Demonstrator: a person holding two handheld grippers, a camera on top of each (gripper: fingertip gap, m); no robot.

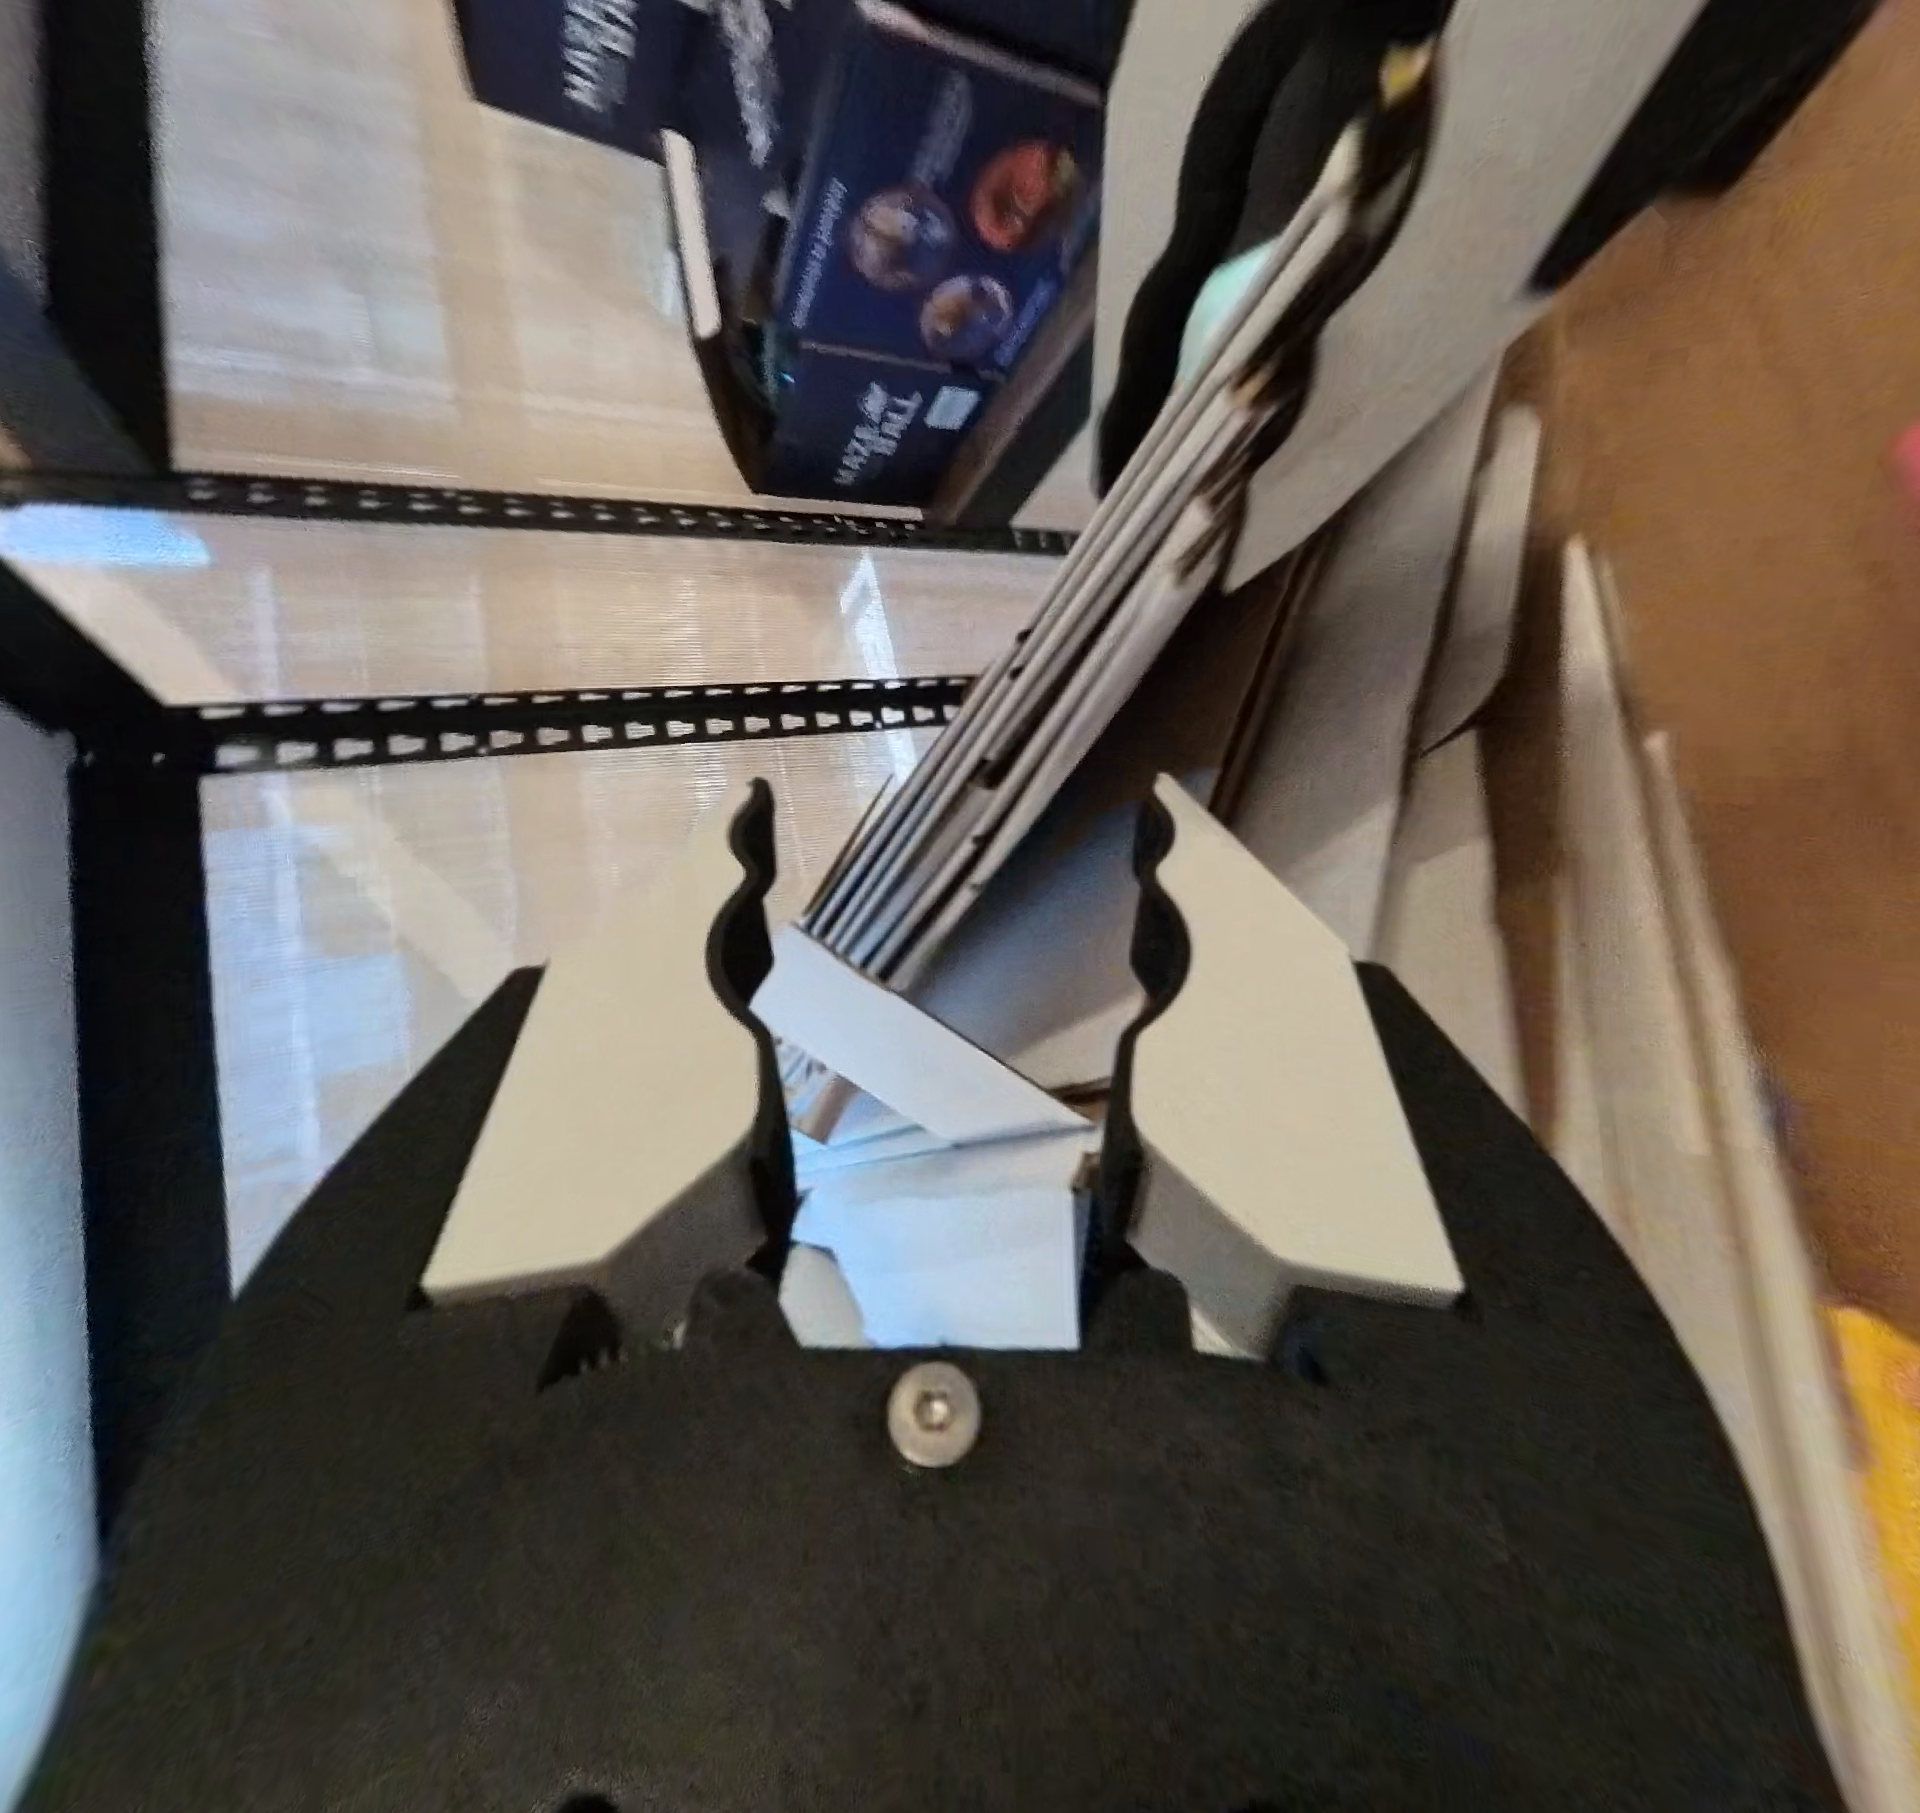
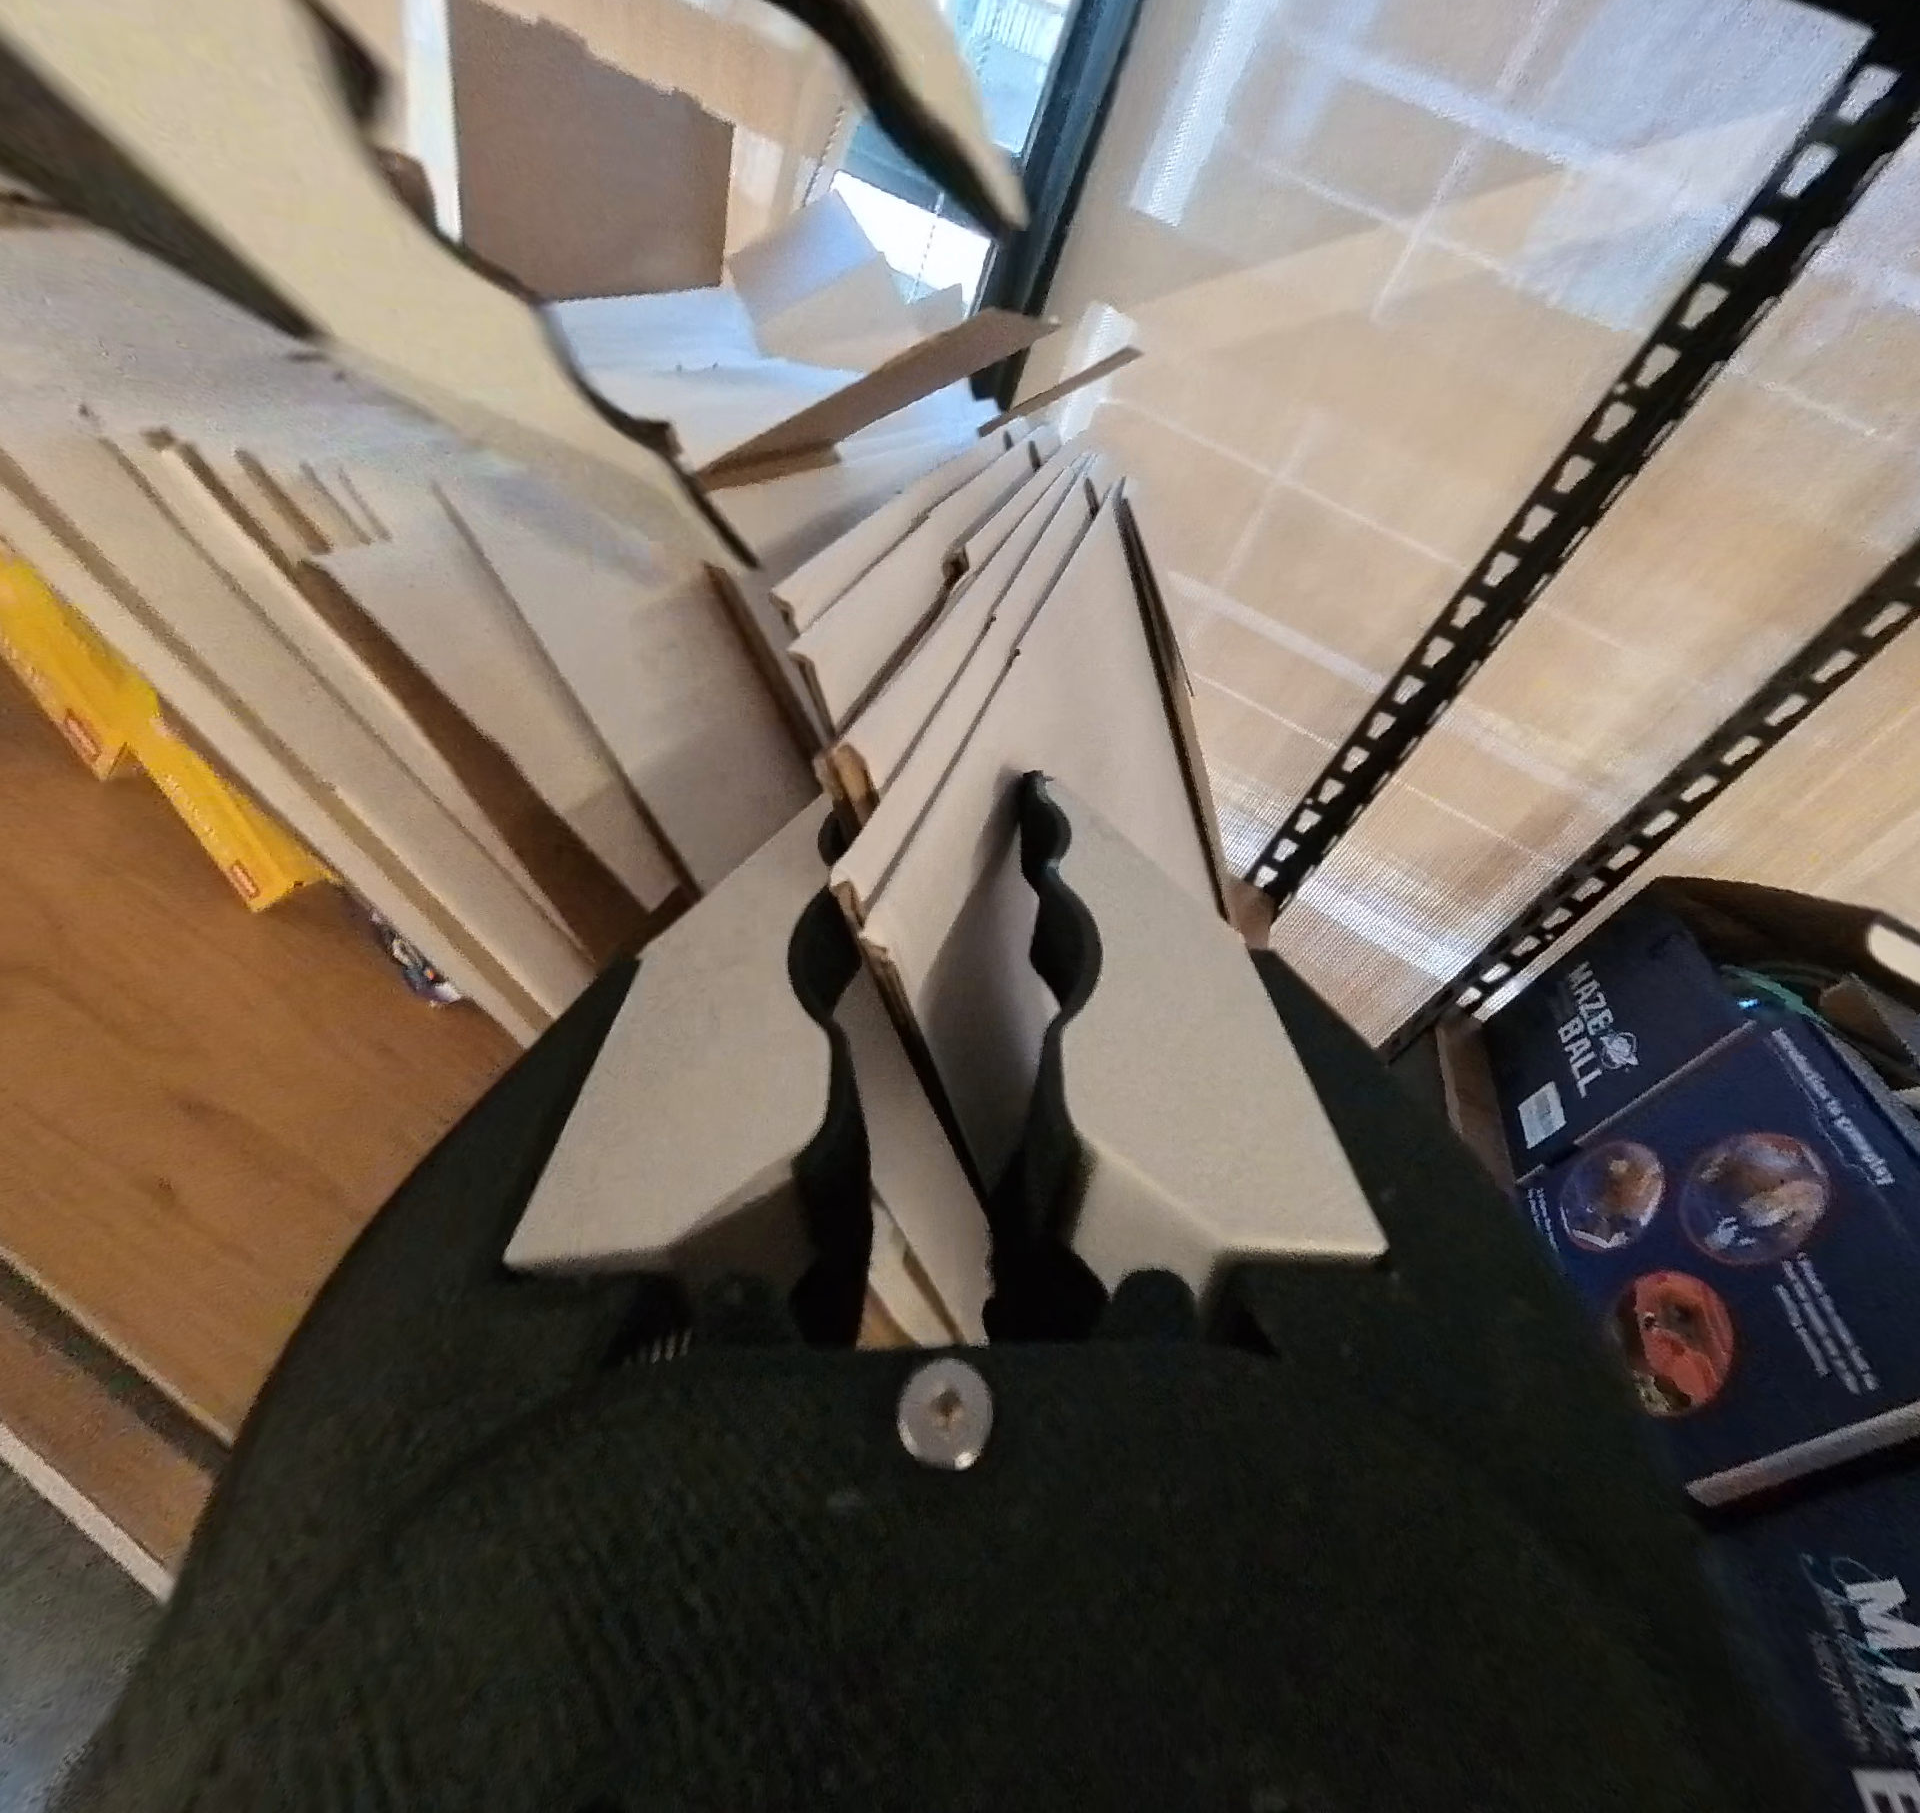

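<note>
Left wrist view, from left to right: a black perforated shelf rail [image 1: 582, 724] crosses open pale floor, dark blue printed boxes [image 1: 914, 236] sit farther off, then the left gripper [image 1: 951, 833] stands with its jaws wide apart around the lower end of a bundle of flat white cardboard sheets [image 1: 1049, 755], whose folded flap touches the left pad — whether the grip is firm I cannot tell. More flat sheets [image 1: 1621, 828] lean against wooden flooring at the right edge. Right wrist view: yellow boxes [image 2: 156, 776] lie on the wood at left, leaning sheets [image 2: 416, 641] beside them, and the right gripper [image 2: 935, 818] has narrowed on the bundle's [image 2: 1081, 683] edge; clear room lies right, up to the rails [image 2: 1558, 558].
</note>
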